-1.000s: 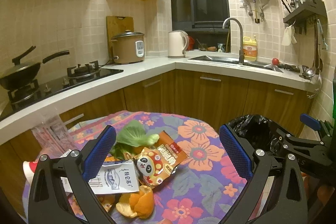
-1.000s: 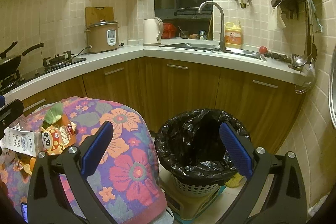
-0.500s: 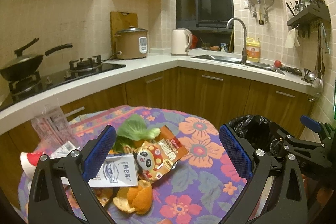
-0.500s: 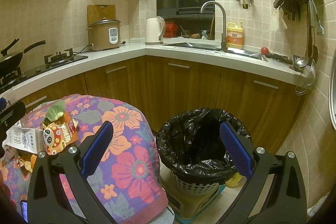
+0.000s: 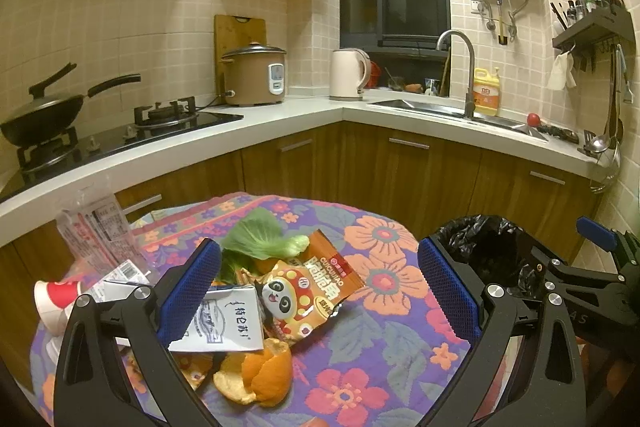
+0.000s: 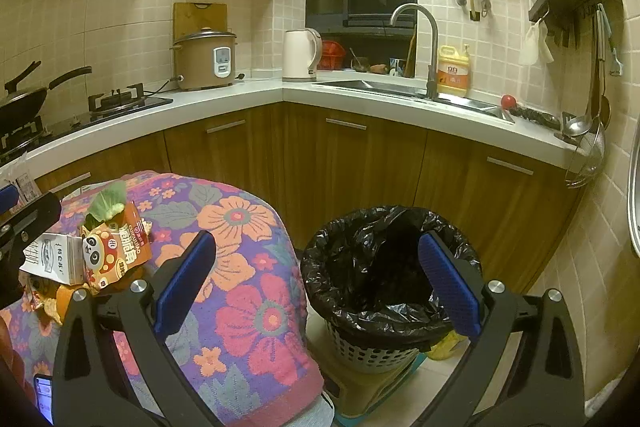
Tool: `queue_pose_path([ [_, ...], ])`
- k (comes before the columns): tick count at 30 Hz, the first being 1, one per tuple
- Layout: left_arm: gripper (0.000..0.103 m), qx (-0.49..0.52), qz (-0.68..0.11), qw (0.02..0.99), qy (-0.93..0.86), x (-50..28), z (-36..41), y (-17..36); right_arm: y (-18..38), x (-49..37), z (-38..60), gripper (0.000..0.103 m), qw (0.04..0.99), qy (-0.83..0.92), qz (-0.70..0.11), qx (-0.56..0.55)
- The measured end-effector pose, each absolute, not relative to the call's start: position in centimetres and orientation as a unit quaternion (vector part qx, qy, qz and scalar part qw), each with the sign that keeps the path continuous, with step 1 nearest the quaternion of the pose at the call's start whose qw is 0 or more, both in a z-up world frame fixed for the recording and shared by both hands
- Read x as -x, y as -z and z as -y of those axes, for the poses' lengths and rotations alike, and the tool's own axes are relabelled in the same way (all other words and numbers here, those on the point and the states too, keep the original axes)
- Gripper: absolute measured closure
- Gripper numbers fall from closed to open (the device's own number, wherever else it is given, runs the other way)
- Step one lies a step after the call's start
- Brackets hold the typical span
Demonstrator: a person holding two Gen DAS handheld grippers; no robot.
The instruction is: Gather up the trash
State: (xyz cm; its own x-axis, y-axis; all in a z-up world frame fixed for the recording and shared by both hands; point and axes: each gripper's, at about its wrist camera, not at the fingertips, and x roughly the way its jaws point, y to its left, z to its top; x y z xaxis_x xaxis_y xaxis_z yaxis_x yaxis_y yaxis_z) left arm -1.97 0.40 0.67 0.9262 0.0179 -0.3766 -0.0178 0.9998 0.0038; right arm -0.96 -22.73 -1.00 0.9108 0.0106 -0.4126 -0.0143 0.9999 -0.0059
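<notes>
With both claws spread and nothing held, the approach step is judged in hand: the left gripper [image 5: 319, 291] is poised above the snack bag [image 5: 310, 293], which must next be pinched, while the right gripper [image 6: 316, 285] faces the bin [image 6: 384, 267].

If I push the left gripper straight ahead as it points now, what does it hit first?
Most likely the panda snack bag, which sits between the open fingers of the left gripper on the floral tablecloth. The white carton by the left finger might touch first; depth is unclear.
</notes>
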Motion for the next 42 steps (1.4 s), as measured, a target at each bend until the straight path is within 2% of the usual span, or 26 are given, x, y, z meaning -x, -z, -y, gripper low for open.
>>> queue_pose_path([
  [36, 0.007, 0.008, -0.197, 0.980, -0.016, 1.6, -0.8, 0.5, 1.6, 0.4, 21.0, 0.007, 0.975, -0.021, -0.221, 0.025],
  [42, 0.008, 0.021, -0.206, 0.977, -0.040, 3.1, -3.2, 0.8, 1.9, -0.4, 19.2, 0.007, 0.970, -0.059, -0.236, 0.028],
])
